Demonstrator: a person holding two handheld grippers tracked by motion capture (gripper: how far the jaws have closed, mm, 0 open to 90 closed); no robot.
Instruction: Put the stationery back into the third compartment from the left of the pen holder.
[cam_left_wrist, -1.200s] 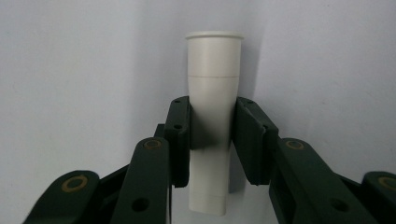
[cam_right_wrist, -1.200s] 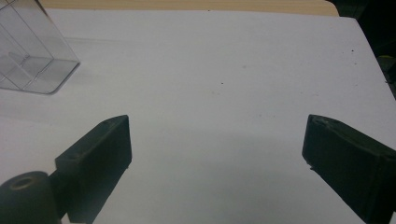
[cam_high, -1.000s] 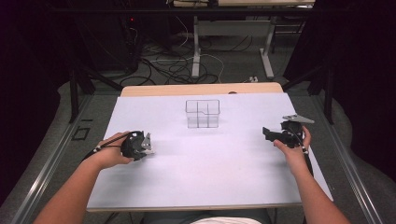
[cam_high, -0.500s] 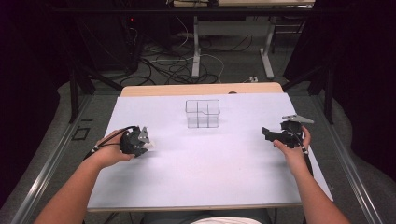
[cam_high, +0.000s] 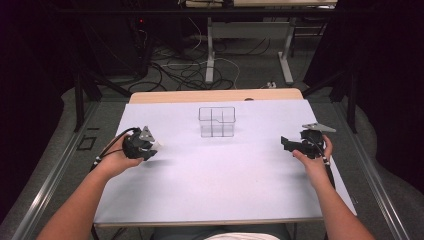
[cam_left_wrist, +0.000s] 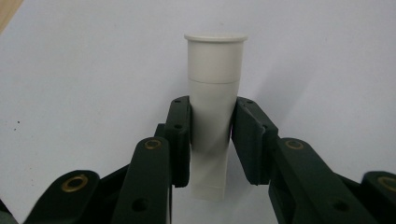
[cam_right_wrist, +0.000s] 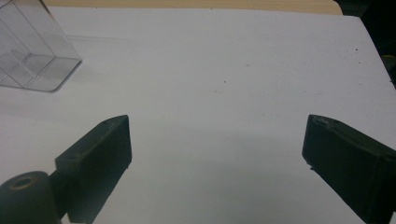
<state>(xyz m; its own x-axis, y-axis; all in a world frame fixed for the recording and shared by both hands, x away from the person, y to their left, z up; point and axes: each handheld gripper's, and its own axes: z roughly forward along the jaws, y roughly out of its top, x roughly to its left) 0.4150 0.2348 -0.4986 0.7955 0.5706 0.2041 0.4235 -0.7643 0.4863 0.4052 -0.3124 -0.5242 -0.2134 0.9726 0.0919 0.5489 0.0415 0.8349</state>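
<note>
A white tube (cam_left_wrist: 212, 116) with a flanged cap is gripped by the left tongs (cam_high: 150, 146) at the left side of the white bench (cam_high: 225, 190); in the left gripper view both black pads (cam_left_wrist: 180, 140) are seen pressed against the tube's mid-body, with its long axis running straight out along the jaws and the capped end pointing away from the hand. The right tongs (cam_high: 290, 145) are held open and empty at the right side of the bench, the pads (cam_right_wrist: 100, 158) well apart over bare surface. A clear plastic organiser box (cam_high: 217, 121), divided into compartments, stands upright near the far middle of the bench, between the two hands and beyond both. Its compartments appear empty. From the left tongs the box lies ahead and to the right. The coming move is judged to be a carry of the tube toward this box, for which the left hand alone is loaded.
</note>
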